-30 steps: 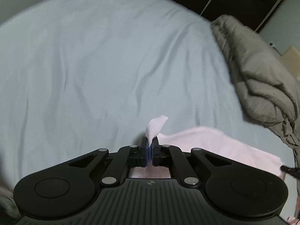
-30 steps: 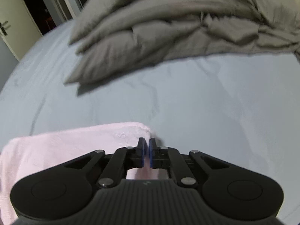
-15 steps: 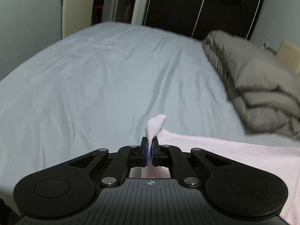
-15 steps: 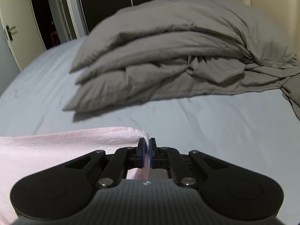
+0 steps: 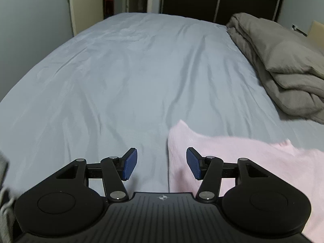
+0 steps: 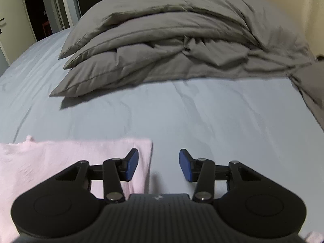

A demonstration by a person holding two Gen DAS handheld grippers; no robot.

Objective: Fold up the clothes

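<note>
Both claws have let go since half a second ago. Left claw (image 5: 161,163): blue pads now spread wide with nothing between them; earlier they were pinched on a white tuft of cloth. Right claw (image 6: 159,165): also spread wide and empty; earlier its pads were pressed together at the garment's edge. The pale pink soft fabric garment (image 5: 232,154) (image 6: 66,158) now lies flat on the light blue bed sheet (image 5: 131,77) (image 6: 202,117), near the bed's near edge. In the left wrist view its left edge runs between the pads, its corner pointing up the bed. In the right wrist view its right edge sits just inside the left pad. Folded grey duvet (image 5: 283,64) (image 6: 172,40) stays piled along the bed's far side, apart from the garment.
</note>
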